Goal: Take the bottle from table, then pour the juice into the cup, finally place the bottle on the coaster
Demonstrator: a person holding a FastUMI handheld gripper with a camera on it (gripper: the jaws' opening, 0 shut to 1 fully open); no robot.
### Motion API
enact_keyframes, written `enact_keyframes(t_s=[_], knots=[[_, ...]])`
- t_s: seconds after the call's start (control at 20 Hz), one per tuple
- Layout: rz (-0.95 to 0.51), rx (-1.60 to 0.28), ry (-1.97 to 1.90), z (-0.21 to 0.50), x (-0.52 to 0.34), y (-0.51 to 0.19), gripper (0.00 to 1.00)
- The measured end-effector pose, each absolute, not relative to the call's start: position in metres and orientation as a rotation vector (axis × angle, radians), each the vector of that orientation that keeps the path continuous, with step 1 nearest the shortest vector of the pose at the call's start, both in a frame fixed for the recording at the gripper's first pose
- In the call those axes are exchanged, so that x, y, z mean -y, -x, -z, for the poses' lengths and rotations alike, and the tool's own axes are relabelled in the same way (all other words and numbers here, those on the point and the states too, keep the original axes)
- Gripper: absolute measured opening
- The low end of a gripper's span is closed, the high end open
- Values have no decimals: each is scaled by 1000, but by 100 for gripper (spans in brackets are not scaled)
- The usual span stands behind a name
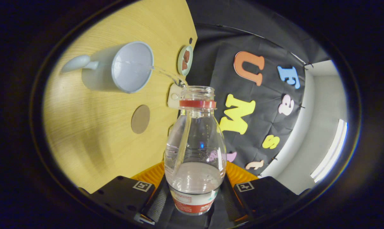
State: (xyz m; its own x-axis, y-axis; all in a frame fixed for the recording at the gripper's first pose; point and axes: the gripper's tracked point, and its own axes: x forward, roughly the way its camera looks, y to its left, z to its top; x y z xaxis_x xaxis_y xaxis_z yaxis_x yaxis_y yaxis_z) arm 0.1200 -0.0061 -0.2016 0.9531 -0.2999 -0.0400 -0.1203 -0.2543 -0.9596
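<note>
Wood-grain table [93,133] takes up the side of the scene opposite the black cloth booth wall [211,57], and the whole view is rolled over, so the tabletop stands like a wall beside the gripper. Largest on it is a pale mug [119,68] with a rounded handle, well in from the table's far edge, its open mouth facing the bottle. A clear plastic bottle [194,149] rises straight ahead along the fingers, uncapped, with a red ring at its neck and a printed label around its base; some clear liquid sits in its lower part. A thin stream [165,73] runs from the bottle's mouth to the mug's rim. The gripper [194,194] is clenched around the bottle's lower body, one finger pressing on each side of it. A round brown coaster [140,119] lies flat on the table between the mug and the fingers, apart from both. Near the table's far edge sits a small round dish [184,60] holding something reddish-brown. A small pale tag-like piece [174,96] shows just beside the bottle's neck; what it is cannot be told.
</note>
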Motion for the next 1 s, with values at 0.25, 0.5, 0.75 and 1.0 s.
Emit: enact_keyframes(t_s=[0.25, 0.5, 0.75, 1.0], knots=[[188, -342, 1845, 200, 14, -119, 81], [199, -345, 1866, 194, 15, -119, 81], [218, -358, 1897, 187, 16, -119, 81], [220, -354, 1901, 183, 14, -119, 81]])
